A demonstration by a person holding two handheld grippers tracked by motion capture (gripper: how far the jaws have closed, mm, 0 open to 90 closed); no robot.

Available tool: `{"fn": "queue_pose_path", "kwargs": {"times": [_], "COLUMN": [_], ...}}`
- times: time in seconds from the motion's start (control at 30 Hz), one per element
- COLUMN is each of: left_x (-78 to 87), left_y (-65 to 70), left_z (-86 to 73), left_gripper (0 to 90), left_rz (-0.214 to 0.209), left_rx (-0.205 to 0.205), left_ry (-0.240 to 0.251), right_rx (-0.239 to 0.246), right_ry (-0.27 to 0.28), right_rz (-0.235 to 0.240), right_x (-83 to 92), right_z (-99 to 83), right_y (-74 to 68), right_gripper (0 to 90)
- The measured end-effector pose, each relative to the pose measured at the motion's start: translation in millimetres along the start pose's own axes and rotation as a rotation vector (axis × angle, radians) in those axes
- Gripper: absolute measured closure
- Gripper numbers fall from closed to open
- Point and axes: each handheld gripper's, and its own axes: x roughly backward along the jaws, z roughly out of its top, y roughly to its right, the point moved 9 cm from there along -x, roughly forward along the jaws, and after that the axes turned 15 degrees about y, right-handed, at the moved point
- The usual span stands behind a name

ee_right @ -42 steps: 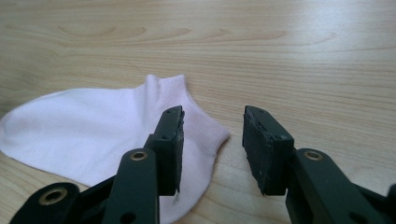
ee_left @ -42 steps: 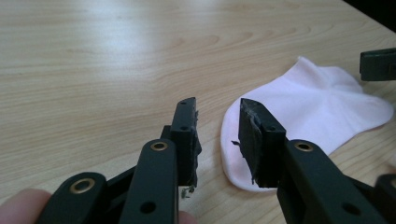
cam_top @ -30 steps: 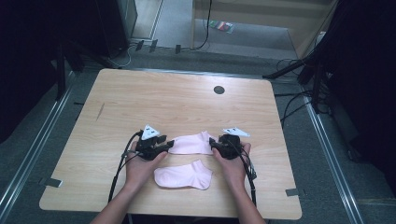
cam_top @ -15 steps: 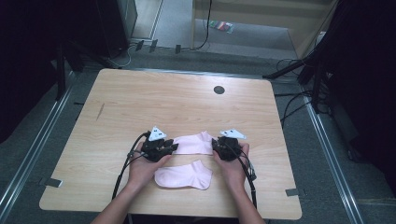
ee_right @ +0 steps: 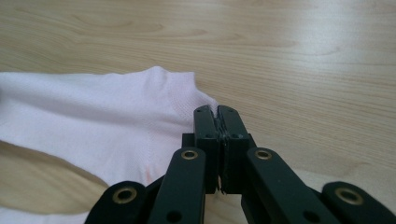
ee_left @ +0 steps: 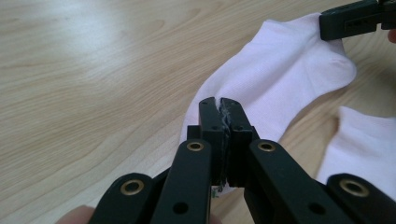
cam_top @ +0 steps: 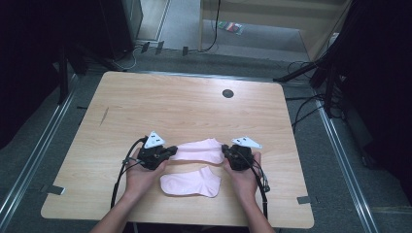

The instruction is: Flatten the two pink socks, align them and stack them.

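Note:
A pale pink sock [cam_top: 199,150] stretches across the near middle of the wooden table [cam_top: 194,107], held at both ends. My left gripper [cam_top: 170,151] is shut on its left end; in the left gripper view the closed jaws pinch the fabric edge [ee_left: 219,105] and the sock [ee_left: 280,79] runs away to the right gripper [ee_left: 355,18]. My right gripper [cam_top: 225,153] is shut on the other end, its jaws closed on the sock [ee_right: 107,121] by the cuff. A second pink sock [cam_top: 190,183] lies flat just nearer the front edge, between the two hands.
A dark round hole [cam_top: 228,93] sits in the far part of the tabletop. Black cables [cam_top: 121,174] trail from both grippers toward the front edge. Bare wood extends beyond the socks to the far and side edges.
Both grippers have shifted slightly toward the near edge with the upper sock held between them. The lower sock has not moved.

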Motion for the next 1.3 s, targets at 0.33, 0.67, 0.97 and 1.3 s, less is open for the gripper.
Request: {"fn": "queue_pose_path", "kwargs": {"times": [0.33,0.67,0.97,1.3], "left_x": [50.1,70.1,62.8,55.8], "left_y": [18.3,41.7,45.0,41.9], "left_z": [0.5,-20.2,-45.7,-58.2], "left_gripper": [90.0,90.0,89.7,89.0], "left_rz": [-0.041,-0.075,-0.092,-0.096], "left_rx": [-0.001,-0.052,-0.120,-0.120], "left_ry": [0.031,-0.009,-0.076,-0.106], "right_rx": [0.034,0.034,0.039,0.041], "right_ry": [0.027,-0.003,-0.050,-0.084], "right_rz": [0.082,0.118,0.128,0.135], "right_x": [45.2,76.0,75.1,71.1], "right_z": [8.5,-13.5,-36.9,-52.3], "right_y": [-30.9,-39.9,-43.1,-49.4], "right_gripper": [89.0,89.0,88.8,88.5]}}
